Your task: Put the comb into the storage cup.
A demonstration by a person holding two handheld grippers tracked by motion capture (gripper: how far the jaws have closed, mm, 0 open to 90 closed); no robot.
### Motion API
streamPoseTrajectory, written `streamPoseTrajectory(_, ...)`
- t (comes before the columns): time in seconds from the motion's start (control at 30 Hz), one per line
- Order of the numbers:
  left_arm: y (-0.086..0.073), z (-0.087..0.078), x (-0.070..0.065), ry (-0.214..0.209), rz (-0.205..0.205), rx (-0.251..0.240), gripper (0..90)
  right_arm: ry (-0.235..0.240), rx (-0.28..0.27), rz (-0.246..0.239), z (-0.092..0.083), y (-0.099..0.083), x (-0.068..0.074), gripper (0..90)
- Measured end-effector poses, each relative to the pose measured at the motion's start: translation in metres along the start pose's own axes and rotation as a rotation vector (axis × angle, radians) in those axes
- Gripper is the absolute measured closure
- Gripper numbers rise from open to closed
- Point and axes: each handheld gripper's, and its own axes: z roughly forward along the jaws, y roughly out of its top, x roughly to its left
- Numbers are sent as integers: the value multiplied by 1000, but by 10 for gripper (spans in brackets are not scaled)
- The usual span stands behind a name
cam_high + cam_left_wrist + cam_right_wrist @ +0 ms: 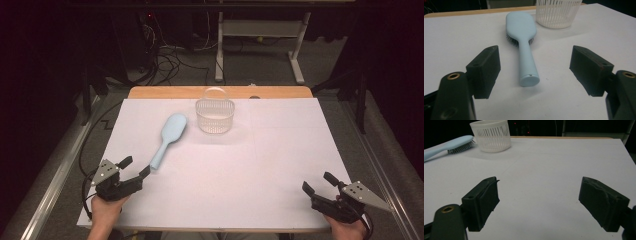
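On the white tabletop (280, 160), the left gripper (134, 167) rests with jaws spread wide, just short of a pale blue hairbrush (168, 139) lying bristles down. A slatted white basket (215, 115) stands near the brush head. At right, the right gripper (316, 182) sits open-jawed, empty.

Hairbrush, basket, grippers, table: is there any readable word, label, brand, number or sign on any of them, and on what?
None. The light blue hairbrush, the white slotted basket, the white table cover, the left gripper and the right gripper carry no legible text.
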Motion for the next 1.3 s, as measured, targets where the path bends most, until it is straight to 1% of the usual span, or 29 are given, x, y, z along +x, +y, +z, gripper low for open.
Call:
streamPoseTrajectory(0.27, 5, 6, -1, -14, -6, 2, 241, 2, 1, 0, 0, 0, 0, 165)
streamPoseTrajectory(0.67, 13, 14, -3, -21, 2, 4, 241, 4, 1, 0, 0, 0, 0, 164)
streamPoseTrajectory(1.07, 24, 27, -8, -36, 14, 1, 241, 5, -1, 6, 0, 0, 0, 165)
streamPoseTrajectory(1.17, 25, 30, -9, -37, 6, -2, 241, 6, -1, 6, 0, 0, 0, 165)
streamPoseTrajectory(1.23, 27, 32, -9, -49, -12, -4, 241, 6, -2, 6, 0, 0, 0, 165)
streamPoseTrajectory(1.3, 28, 33, -9, -47, -11, -6, 241, 6, -3, 10, 0, 0, -1, 165)
